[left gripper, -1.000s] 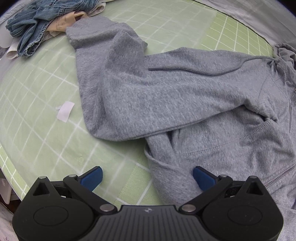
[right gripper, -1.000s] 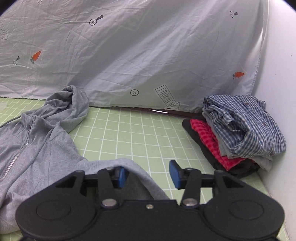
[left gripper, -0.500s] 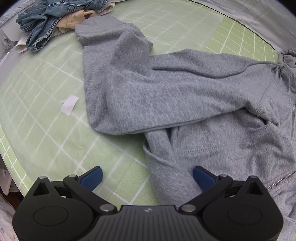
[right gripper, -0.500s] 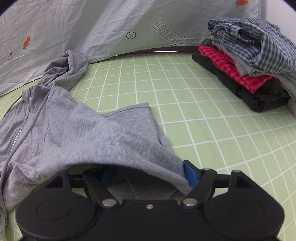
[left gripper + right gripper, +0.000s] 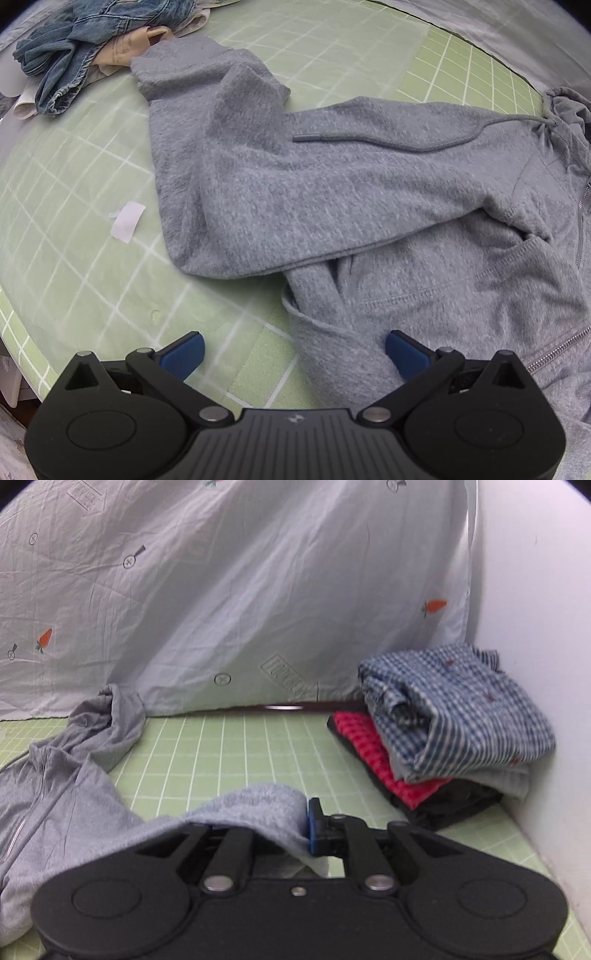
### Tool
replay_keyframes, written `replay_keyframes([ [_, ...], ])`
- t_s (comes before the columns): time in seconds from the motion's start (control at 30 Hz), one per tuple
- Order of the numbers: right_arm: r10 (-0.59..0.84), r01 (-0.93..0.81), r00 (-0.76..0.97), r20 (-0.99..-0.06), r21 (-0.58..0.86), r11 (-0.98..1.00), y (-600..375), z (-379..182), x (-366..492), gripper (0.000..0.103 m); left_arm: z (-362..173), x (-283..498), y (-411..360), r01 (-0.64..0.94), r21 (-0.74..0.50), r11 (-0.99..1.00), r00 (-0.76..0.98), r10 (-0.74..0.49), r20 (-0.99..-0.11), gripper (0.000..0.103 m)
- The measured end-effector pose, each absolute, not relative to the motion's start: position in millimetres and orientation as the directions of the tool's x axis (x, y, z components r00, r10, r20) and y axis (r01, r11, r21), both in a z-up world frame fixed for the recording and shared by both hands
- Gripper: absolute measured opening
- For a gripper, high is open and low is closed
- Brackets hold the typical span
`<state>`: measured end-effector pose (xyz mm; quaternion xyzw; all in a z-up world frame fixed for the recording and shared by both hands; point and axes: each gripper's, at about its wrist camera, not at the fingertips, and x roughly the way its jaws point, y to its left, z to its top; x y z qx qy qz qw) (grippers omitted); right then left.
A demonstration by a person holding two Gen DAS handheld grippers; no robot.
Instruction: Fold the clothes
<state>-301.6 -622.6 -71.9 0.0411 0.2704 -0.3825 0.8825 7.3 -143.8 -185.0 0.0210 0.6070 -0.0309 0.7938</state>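
Closing on a fold of the grey fleece zip hoodie (image 5: 255, 805), the right gripper (image 5: 266, 823) pinches cloth, likely to carry it over. Left gripper (image 5: 293, 356) hangs wide open, holding nothing, over the hoodie's edge near the green grid mat (image 5: 74, 221) front edge.

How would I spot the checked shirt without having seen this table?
Find the white wall on the right of the green mat. Against it sits a pile of folded clothes; the blue-and-white checked shirt is on top, above the red layer.
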Motion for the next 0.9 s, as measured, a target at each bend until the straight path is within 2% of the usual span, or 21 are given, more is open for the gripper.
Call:
replay_keyframes([
  [0.03,-0.653,0.701,0.528,-0.543,-0.155,0.696,-621,-78,-296,0.023,-185,6,-144,0.076,-0.004,0.997,0.267,-0.024,-0.963,0.103],
  [0.07,-0.643,0.703,0.48,-0.596,-0.177,0.689,-621,-88,-289,0.044,-185,6,-144,0.078,-0.005,0.997,0.272,-0.026,-0.962,0.103],
  [0.1,-0.631,0.704,0.429,-0.646,-0.198,0.682,-621,-98,-282,0.051,-185,5,-144,0.08,-0.006,0.997,0.276,-0.028,-0.961,0.103],
  [0.17,-0.596,0.749,0.378,-0.709,-0.145,0.647,-617,-111,-285,0.045,-184,4,-143,0.094,-0.009,0.996,0.278,-0.035,-0.96,0.103],
  [0.23,-0.543,0.79,0.395,-0.741,-0.027,0.612,-609,-114,-296,0.056,-184,1,-143,0.097,-0.017,0.995,0.276,-0.043,-0.96,0.103],
  [0.27,-0.515,0.791,0.405,-0.755,0.007,0.612,-604,-115,-298,0.065,-185,5,-137,0.095,-0.023,0.995,0.276,-0.048,-0.96,0.103],
  [0.3,-0.492,0.788,0.413,-0.766,0.03,0.615,-598,-116,-299,0.068,-185,4,-133,0.089,-0.031,0.996,0.278,-0.055,-0.959,0.103],
  [0.4,-0.468,0.767,0.424,-0.775,0.032,0.641,-583,-114,-296,0.071,-182,-4,-120,0.072,-0.066,0.995,0.293,-0.085,-0.953,0.102],
  [0.57,-0.362,0.775,0.518,-0.775,0.247,0.581,-569,-103,-294,0.072,-172,4,-108,0.072,-0.144,0.987,0.331,-0.16,-0.93,0.091],
  [0.77,-0.246,0.763,0.566,-0.787,0.387,0.518,-552,-118,-267,0.072,-163,20,-97,0.113,-0.192,0.975,0.333,-0.219,-0.917,0.067],
  [0.8,-0.226,0.757,0.576,-0.785,0.409,0.51,-549,-122,-261,0.072,-164,24,-96,0.121,-0.206,0.971,0.325,-0.234,-0.916,0.058],
  [0.83,-0.205,0.749,0.588,-0.783,0.432,0.502,-546,-126,-255,0.071,-165,28,-95,0.127,-0.221,0.967,0.314,-0.25,-0.916,0.054],
  [0.9,-0.168,0.737,0.597,-0.784,0.454,0.5,-541,-134,-242,0.064,-167,32,-95,0.149,-0.231,0.961,0.297,-0.267,-0.917,0.051],
])
